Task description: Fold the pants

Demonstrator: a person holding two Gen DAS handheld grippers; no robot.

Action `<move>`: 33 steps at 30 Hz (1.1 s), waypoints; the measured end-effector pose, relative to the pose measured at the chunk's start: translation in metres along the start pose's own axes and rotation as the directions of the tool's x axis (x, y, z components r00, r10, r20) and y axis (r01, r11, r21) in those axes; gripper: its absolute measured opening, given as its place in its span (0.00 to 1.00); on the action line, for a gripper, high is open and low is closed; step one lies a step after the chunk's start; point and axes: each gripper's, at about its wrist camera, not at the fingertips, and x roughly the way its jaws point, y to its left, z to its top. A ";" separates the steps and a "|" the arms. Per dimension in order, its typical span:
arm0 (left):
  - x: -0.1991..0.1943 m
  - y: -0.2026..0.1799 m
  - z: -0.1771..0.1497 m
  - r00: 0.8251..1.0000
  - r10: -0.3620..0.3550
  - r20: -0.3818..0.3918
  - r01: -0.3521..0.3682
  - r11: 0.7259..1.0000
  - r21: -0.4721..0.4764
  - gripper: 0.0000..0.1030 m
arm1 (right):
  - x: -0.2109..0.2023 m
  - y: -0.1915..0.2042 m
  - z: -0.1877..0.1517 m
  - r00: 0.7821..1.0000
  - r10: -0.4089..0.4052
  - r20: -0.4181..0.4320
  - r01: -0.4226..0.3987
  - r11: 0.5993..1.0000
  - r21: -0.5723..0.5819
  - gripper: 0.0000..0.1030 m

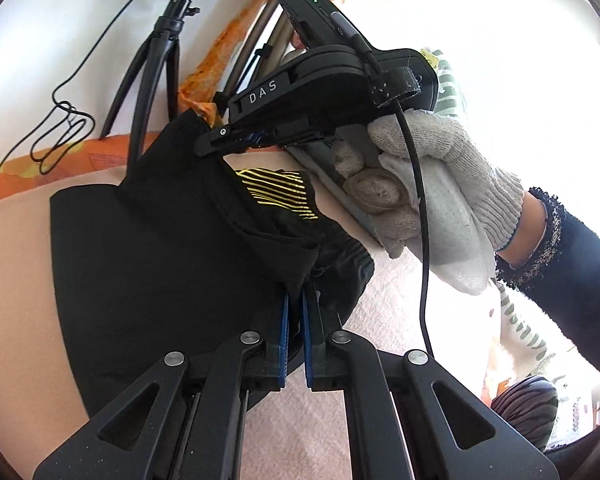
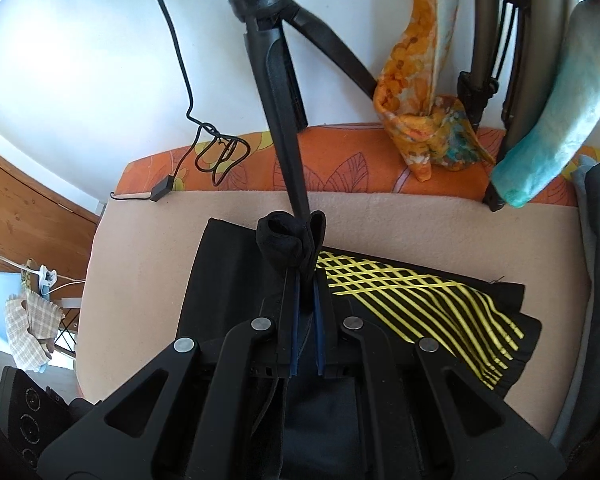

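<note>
Left wrist view: left gripper [image 1: 295, 312] fingers [image 1: 283, 340] pinch the black pants [image 1: 148, 248]; right gripper [image 2: 305, 284] fingers [image 2: 293, 320] clamp another bunched edge.

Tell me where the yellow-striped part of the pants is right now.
In the right wrist view the yellow stripes lie just right of the right gripper, flat on the beige blanket, under the lifted black pants.

Left claw [image 1: 295, 292] clamped; right claw [image 2: 305, 276] clamped, gloved hand [image 1: 432, 184] gripping.
</note>
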 end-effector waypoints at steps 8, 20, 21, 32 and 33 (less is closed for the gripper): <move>0.031 -0.032 0.000 0.999 -0.050 -0.006 0.050 0.997 0.058 0.04 | -0.018 -0.034 0.000 0.999 -0.052 0.006 0.052 0.999 0.011 0.06; 0.022 -0.032 -0.001 0.995 0.093 -0.042 -0.088 0.990 0.107 0.05 | -0.009 -0.059 -0.019 0.992 -0.121 -0.024 0.121 0.993 0.011 0.21; 0.019 -0.028 -0.001 0.994 0.102 -0.043 -0.097 0.990 0.105 0.08 | -0.012 -0.057 -0.024 0.992 -0.124 -0.010 0.124 0.992 0.008 0.29; -0.016 0.026 -0.024 0.982 0.181 -0.056 -0.179 0.983 0.023 0.10 | -0.031 -0.057 -0.117 0.993 0.094 -0.076 -0.083 0.987 0.135 0.36; -0.018 0.030 -0.028 0.982 0.177 -0.058 -0.176 0.984 0.014 0.10 | -0.031 -0.058 -0.124 0.991 0.106 -0.078 -0.093 0.984 0.152 0.36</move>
